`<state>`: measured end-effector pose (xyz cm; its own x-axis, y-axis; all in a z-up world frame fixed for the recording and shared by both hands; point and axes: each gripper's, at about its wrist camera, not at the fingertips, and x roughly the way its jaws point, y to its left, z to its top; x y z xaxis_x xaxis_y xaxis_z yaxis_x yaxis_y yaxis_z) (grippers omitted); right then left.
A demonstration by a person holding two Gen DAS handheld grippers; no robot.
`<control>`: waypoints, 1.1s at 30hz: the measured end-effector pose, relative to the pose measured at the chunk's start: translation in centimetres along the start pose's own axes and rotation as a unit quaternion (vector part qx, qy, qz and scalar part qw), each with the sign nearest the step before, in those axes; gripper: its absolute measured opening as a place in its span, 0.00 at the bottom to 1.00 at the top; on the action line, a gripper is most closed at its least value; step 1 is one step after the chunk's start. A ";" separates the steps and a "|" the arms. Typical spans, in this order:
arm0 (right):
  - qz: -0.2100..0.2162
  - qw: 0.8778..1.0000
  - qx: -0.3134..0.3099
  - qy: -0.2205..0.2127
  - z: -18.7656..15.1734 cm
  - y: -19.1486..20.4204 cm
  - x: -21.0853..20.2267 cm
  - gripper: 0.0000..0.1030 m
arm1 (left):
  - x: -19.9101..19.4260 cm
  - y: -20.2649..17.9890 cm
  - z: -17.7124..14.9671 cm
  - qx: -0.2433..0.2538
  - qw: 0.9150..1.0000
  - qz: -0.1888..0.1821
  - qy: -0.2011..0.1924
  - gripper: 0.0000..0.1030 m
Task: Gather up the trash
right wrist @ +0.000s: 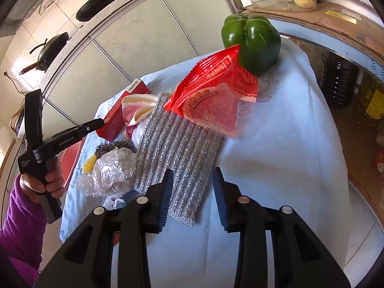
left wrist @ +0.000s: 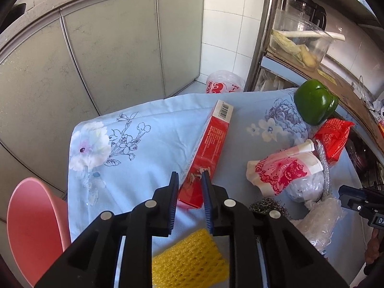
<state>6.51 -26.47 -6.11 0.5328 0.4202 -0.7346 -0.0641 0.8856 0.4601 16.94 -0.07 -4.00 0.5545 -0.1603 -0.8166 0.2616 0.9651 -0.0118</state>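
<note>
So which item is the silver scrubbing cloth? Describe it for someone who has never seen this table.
Start at the table under the pale blue floral cloth, with the green bell pepper at its far end. Just nearer than the pepper lies a crinkled red plastic wrapper, overlapping the flat, glittery silver mesh scrubbing cloth. Only this one is rectangular, ribbed and sparkling.

Yellow foam net (left wrist: 189, 259) partly hidden behind left gripper (left wrist: 190, 180).
</note>
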 end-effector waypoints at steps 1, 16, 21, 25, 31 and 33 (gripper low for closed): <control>0.001 1.000 0.001 0.000 0.0 0.0 0.0 0.34 | 0.0 0.0 -0.1 -0.001 1.000 -0.001 0.001 0.21; 0.003 1.000 -0.010 0.001 0.0 1.0 0.1 0.34 | -3.3 -1.6 0.2 0.005 0.999 -0.047 -0.025 0.26; 0.005 1.000 -0.014 -0.001 0.1 1.3 0.0 0.34 | -4.2 -3.5 0.1 0.013 0.996 -0.086 -0.024 0.28; 0.009 1.000 -0.011 -0.009 0.3 1.1 -0.7 0.34 | -3.6 -5.5 0.0 0.044 0.995 -0.092 -0.015 0.35; 0.001 1.000 0.000 -0.015 0.5 0.2 -1.4 0.34 | -1.9 -8.0 1.2 0.135 0.987 -0.082 -0.011 0.35; -0.001 1.000 0.003 -0.018 0.6 0.1 -1.5 0.34 | -1.1 -8.4 1.7 0.163 0.983 -0.082 -0.010 0.35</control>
<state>6.15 -27.17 -4.66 0.5633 0.4111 -0.7167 -0.0588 0.8852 0.4615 15.49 -8.32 -1.97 0.4983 -0.3144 -0.8080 0.5854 0.8094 0.0461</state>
